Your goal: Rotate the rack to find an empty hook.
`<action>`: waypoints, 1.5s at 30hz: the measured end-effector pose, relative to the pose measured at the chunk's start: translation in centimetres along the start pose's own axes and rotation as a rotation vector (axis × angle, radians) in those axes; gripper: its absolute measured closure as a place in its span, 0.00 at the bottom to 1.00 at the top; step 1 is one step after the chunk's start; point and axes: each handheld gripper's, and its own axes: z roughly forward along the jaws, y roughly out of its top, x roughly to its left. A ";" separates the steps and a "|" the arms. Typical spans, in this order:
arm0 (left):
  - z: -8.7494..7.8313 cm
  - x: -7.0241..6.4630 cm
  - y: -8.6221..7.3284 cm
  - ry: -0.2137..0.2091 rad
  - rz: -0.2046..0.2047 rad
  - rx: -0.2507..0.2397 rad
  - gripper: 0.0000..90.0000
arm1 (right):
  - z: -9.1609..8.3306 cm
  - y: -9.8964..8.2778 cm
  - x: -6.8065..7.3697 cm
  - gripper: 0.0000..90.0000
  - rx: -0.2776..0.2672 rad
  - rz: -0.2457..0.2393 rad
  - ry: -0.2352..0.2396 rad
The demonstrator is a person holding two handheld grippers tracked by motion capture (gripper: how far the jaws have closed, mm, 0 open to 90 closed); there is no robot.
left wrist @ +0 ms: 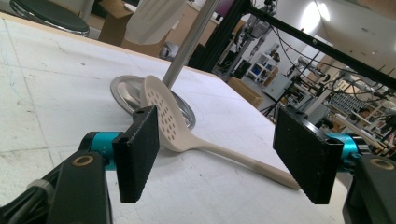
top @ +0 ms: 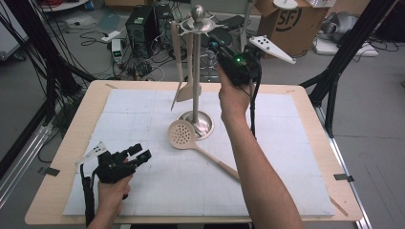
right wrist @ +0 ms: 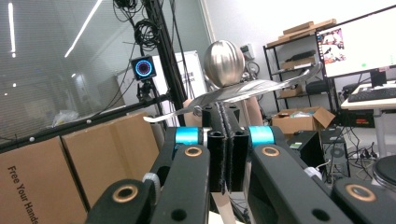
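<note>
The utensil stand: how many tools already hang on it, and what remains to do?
Two beige utensils hang from the utensil stand. The right tongs are at the stand's top hooks, jaws shut; whether they grip a utensil I cannot tell. The slotted spoon lies on the white mat, head against the stand's base. The left tongs are open, aimed at it, not touching. It probably hangs next.

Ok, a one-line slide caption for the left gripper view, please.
Open left gripper faces a beige slotted plastic skimmer lying on the white table mat, its head against the steel stand's round base.
</note>
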 end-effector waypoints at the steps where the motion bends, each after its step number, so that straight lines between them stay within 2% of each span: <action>1: 0.0 0.0 0.0 0.000 0.000 0.000 0.36 | 0.0 0.0 0.1 1.00 0.001 -0.003 -0.001; 4: 0.0 0.0 0.0 0.001 -0.002 -0.002 0.36 | 0.1 -0.1 0.3 1.00 0.007 -0.021 0.000; 13: 0.1 0.0 0.0 0.001 0.002 0.001 0.36 | 0.5 -0.4 1.0 1.00 0.018 -0.036 0.017; 20: 0.1 0.0 0.0 -0.001 0.003 0.002 0.36 | 0.6 -0.4 1.2 1.00 0.023 -0.037 0.017; 24: 0.1 0.0 0.0 0.001 0.002 0.004 0.36 | 0.8 -0.5 1.3 1.00 0.023 -0.017 0.028; 42: 0.2 0.1 0.0 -0.001 -0.002 0.006 0.36 | 1.0 -0.5 1.5 1.00 0.032 -0.036 0.014; 45: 0.2 0.1 0.0 -0.002 -0.005 0.006 0.36 | 0.9 -0.3 1.3 1.00 0.025 -0.027 0.015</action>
